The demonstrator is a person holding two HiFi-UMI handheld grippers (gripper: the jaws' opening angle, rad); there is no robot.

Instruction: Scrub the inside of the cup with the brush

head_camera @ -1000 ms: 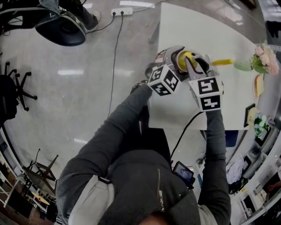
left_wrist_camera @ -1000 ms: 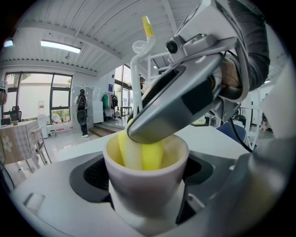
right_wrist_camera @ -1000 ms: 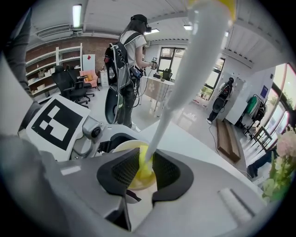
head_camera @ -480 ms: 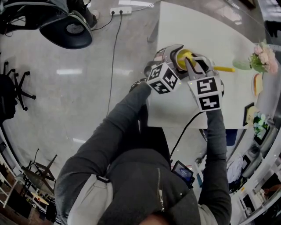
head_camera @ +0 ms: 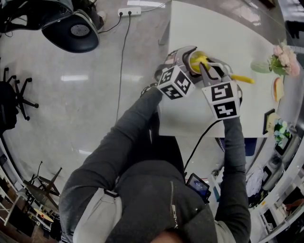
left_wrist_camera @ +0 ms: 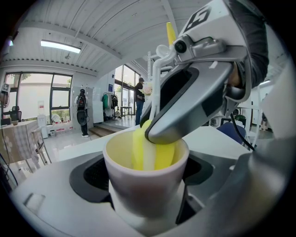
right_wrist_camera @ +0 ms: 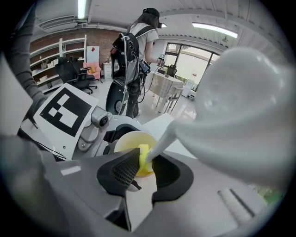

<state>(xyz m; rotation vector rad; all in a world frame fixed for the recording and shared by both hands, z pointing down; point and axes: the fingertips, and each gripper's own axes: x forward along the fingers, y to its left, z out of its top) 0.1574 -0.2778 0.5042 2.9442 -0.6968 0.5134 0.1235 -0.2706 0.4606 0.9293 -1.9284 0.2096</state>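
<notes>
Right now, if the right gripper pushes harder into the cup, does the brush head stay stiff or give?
The brush head looks like soft yellow foam, so it will probably squash rather than stay stiff. Its thin white neck may flex slightly too. The cup sits clamped between the left gripper jaws, so it likely won't tip.

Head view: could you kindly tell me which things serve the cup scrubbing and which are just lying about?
In use: cup, brush, left tongs, right tongs.
Lying about: flowers, power strip.
</notes>
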